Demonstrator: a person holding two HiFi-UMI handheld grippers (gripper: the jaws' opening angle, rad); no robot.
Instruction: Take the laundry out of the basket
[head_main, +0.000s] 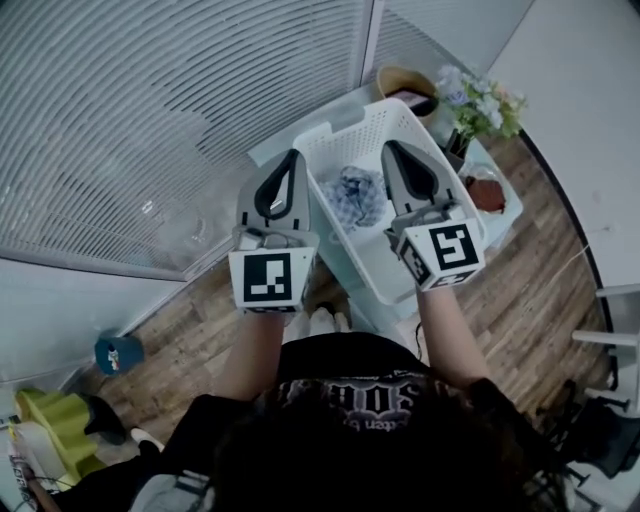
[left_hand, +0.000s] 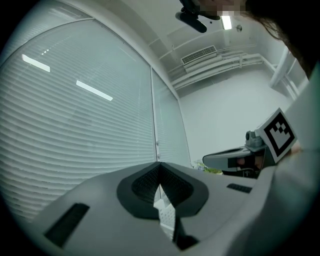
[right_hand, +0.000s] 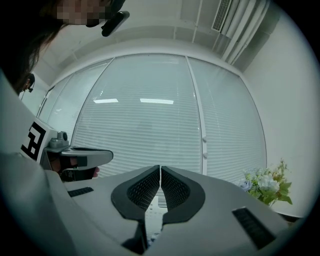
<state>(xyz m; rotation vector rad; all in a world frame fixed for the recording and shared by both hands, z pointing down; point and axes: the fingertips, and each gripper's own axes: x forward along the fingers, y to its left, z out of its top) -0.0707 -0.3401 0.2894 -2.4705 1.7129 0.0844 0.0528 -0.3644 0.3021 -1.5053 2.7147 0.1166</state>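
Observation:
A white slatted laundry basket (head_main: 385, 122) stands on a low surface in front of me. A crumpled blue-and-white checked cloth (head_main: 356, 195) lies inside it. In the head view my left gripper (head_main: 293, 157) hovers over the basket's left rim and my right gripper (head_main: 392, 148) over its right side. Both are above the cloth, not touching it. In the left gripper view the left gripper (left_hand: 159, 166) has its jaws together on nothing and points at the window blinds. The right gripper (right_hand: 160, 169) is likewise shut and empty in the right gripper view.
Window blinds (head_main: 150, 120) fill the left and far side. Behind the basket are a woven bowl (head_main: 405, 80) and a vase of flowers (head_main: 480, 105) on a pale table (head_main: 508, 205). A blue container (head_main: 118, 352) and a yellow-green stool (head_main: 55, 420) sit on the wood floor.

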